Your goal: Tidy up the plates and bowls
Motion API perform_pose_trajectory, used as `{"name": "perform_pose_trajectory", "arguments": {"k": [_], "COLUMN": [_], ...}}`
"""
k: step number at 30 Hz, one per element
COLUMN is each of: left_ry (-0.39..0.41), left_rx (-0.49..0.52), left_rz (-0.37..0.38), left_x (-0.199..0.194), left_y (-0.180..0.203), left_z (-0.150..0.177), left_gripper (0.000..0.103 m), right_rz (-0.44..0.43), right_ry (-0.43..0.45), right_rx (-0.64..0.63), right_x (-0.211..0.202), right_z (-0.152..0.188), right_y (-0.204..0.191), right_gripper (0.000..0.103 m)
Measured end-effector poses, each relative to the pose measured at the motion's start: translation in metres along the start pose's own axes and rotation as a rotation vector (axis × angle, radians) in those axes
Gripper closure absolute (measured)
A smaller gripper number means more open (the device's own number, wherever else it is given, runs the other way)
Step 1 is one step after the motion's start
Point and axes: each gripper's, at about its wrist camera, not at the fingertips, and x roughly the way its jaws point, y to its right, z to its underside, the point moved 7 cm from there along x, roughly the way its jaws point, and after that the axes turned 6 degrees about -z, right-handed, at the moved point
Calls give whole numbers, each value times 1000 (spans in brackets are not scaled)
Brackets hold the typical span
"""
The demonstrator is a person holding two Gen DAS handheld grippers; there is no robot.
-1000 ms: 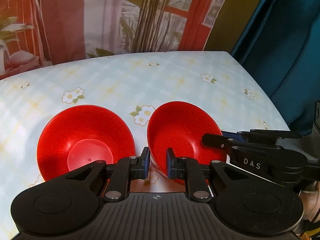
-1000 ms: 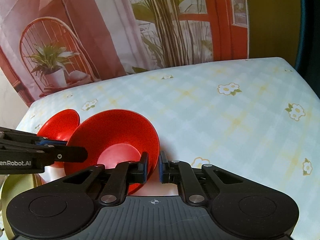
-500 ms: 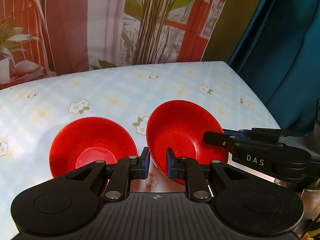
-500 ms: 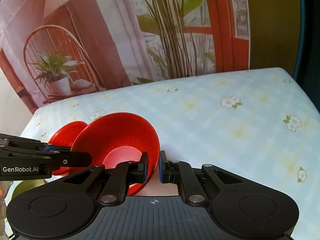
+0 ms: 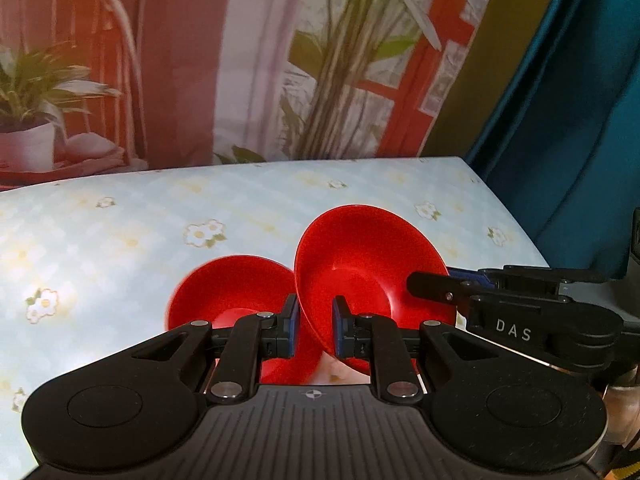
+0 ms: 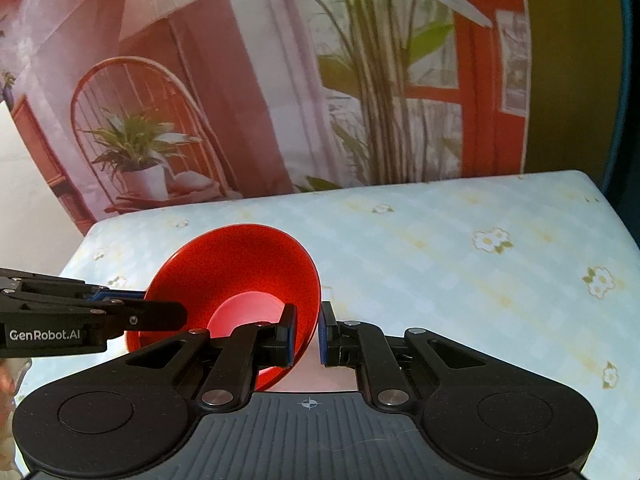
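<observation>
1. I have the lifted red bowl (image 5: 372,264) pinched by its rim on both sides, tilted and clear of the table (image 5: 120,216)
2. The left gripper (image 5: 314,332) and the right gripper (image 6: 308,332) are each nearly closed on that rim
3. The second red bowl (image 5: 236,284) sits on the table just beside it (partly hidden)
4. I judge this the carry step; next I'd level the bowl and centre it over the other one to nest it
</observation>
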Motion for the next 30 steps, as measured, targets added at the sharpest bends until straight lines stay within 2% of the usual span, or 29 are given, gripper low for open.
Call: {"name": "perform_pose_trajectory", "arguments": {"k": [5,14,25,30], "left_ry": [24,9,-16,-24], "left_rx": [-24,-77,-110,-116], "left_rz": [-16,-26,-27,-25], "left_x": [-7,-2,9,12], "left_y": [-21,-53,-71,-73], "left_z": [-3,6,18,22], "left_gripper": [85,85,85,85], "right_rz": [-19,-34,-30,-30], "right_ry": [-6,-43,-88,-104], "right_rx": [-21,-51,-69,-85], "right_x": [11,38,60,65], "right_z": [-5,-7,2,6], "right_y": [-22,-48,-60,-64], "right_gripper": [90,90,90,86]}}
